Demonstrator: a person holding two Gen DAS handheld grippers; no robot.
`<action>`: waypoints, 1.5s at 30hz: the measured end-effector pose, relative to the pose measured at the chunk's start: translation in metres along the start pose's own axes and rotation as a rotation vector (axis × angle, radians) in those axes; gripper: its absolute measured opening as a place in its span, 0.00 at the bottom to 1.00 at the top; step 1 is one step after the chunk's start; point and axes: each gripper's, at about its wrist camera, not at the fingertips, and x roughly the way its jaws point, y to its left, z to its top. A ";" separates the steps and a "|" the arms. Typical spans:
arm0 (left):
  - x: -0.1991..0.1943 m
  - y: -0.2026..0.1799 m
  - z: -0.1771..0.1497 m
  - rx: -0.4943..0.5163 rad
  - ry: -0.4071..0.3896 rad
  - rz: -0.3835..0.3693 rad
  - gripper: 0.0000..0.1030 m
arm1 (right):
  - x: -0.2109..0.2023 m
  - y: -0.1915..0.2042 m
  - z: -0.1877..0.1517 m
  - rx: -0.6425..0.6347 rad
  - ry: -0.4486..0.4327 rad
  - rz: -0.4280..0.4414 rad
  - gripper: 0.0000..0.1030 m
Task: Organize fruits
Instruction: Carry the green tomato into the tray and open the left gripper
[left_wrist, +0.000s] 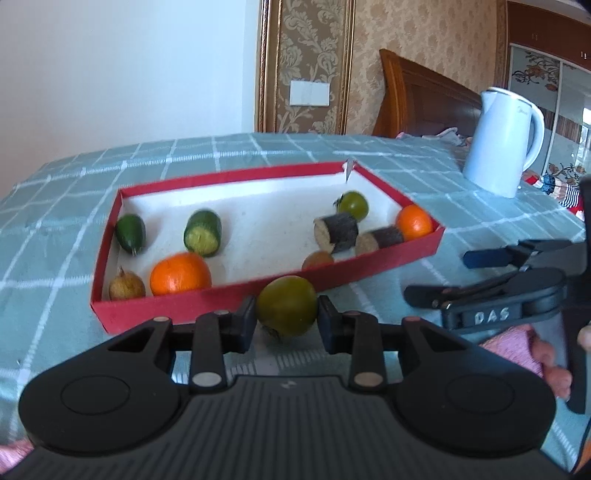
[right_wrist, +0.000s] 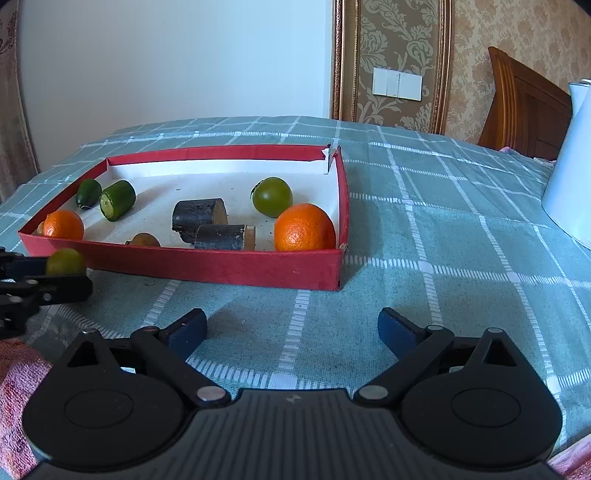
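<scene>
While the left gripper (left_wrist: 287, 316) pinches a green fruit (left_wrist: 287, 305) just before the red box (left_wrist: 229, 301), it may slip against the wall; the right gripper (right_wrist: 291, 328) waits open, empty.

Your left claw (left_wrist: 286, 318) covers both flanks of the green fruit (left_wrist: 286, 304), and the fruit's underside is lost behind the linkage. The red tray's (left_wrist: 221, 302) near wall hides the lower part of the small brown fruit (left_wrist: 317, 259) and of the near orange (left_wrist: 180, 273). In your right view the kettle (right_wrist: 570, 195) is cut off by the right edge, and the left claw (right_wrist: 55, 275) runs off the left edge, masking the lower half of its fruit. The left view's tray contents are motion-blurred.
</scene>
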 end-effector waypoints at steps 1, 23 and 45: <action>-0.001 0.000 0.004 -0.005 -0.006 -0.007 0.30 | 0.000 0.000 0.000 0.000 0.000 0.000 0.97; 0.103 0.017 0.069 -0.036 0.027 0.111 0.30 | 0.000 0.000 0.000 0.001 0.001 0.001 0.98; 0.116 0.013 0.064 -0.011 0.026 0.187 0.37 | 0.000 -0.001 0.001 0.002 0.002 0.002 0.99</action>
